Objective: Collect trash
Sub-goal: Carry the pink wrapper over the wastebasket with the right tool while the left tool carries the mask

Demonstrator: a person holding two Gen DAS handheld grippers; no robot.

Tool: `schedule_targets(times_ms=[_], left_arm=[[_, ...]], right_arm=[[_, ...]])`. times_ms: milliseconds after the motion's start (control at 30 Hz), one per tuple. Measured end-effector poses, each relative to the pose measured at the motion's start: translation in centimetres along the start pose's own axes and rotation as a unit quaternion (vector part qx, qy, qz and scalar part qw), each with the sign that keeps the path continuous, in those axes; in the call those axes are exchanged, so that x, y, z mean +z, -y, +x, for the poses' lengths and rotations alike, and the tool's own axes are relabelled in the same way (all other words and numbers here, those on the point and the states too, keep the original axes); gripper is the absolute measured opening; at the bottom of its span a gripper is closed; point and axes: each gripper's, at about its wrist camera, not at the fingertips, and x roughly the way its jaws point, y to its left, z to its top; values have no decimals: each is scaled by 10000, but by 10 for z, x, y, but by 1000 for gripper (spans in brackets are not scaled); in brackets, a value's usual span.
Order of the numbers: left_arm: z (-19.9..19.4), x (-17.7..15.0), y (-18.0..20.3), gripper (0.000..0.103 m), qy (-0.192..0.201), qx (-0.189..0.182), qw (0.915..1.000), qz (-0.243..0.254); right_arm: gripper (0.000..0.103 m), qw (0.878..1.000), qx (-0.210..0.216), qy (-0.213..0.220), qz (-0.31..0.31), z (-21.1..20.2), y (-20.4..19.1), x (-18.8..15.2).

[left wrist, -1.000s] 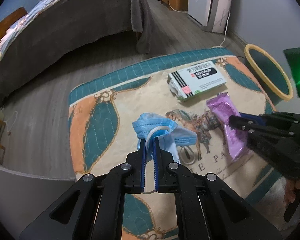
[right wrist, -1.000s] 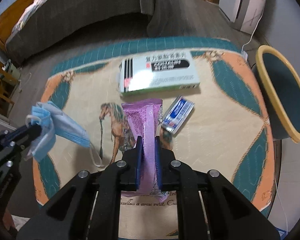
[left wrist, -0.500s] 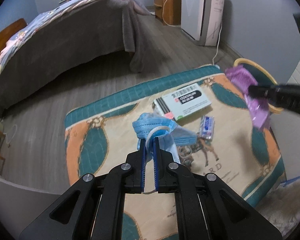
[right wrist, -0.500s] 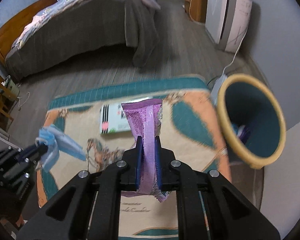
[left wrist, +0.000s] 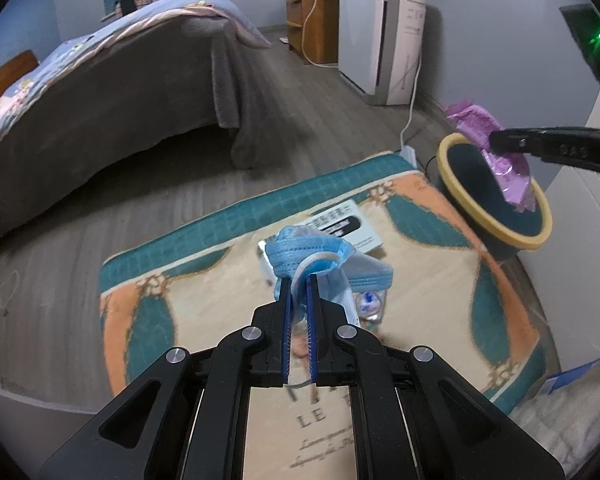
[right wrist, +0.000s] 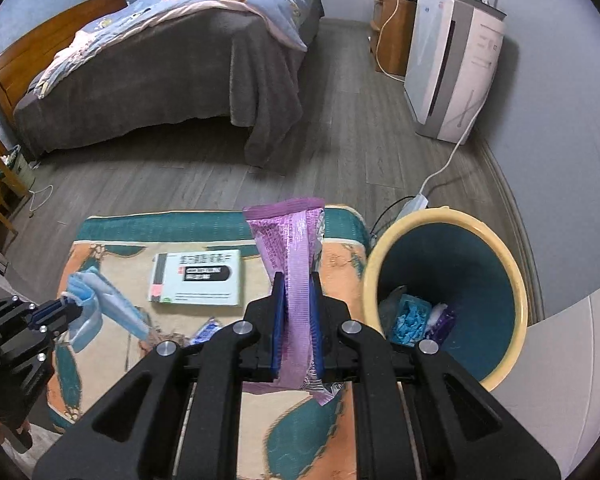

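Both my tongs are loaded: right gripper (right wrist: 296, 280) pinches the purple wrapper (right wrist: 290, 248) beside the bin (right wrist: 500, 248), left gripper (left wrist: 299, 280) the mask (left wrist: 312, 250). Box (right wrist: 198, 278) and small packet (right wrist: 206, 330) left on the rug beside the bin.

My left gripper (left wrist: 299, 280) is clamped on a crumpled blue face mask (left wrist: 316, 254), held above the patterned rug (left wrist: 148, 312). A white medicine box (left wrist: 350, 226) lies on the rug behind the mask. At right, my right gripper (left wrist: 496, 140) grips a purple wrapper (left wrist: 512, 176) over the yellow-rimmed bin (left wrist: 500, 224), which stands just beside the rug's corner.
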Motion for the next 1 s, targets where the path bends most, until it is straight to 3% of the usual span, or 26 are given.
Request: schedule_targets(times_ms=[167,400,733,1000], left_arm=[[-14,13,16,8,223,-317,9992,-3],[-11,36,44,8,418,-254,9984,278],[24,57,85,8,193,-464,9976,471],[26,77,111,8,331,-555,9964,550]], right_arm=[[11,9999,45,-85,69,7,12,-1],[11,9996,140,5,240,1,22,4],[11,9997,15,51,257,-2,36,7],[11,9989,-100,22,454,-1,70,6]])
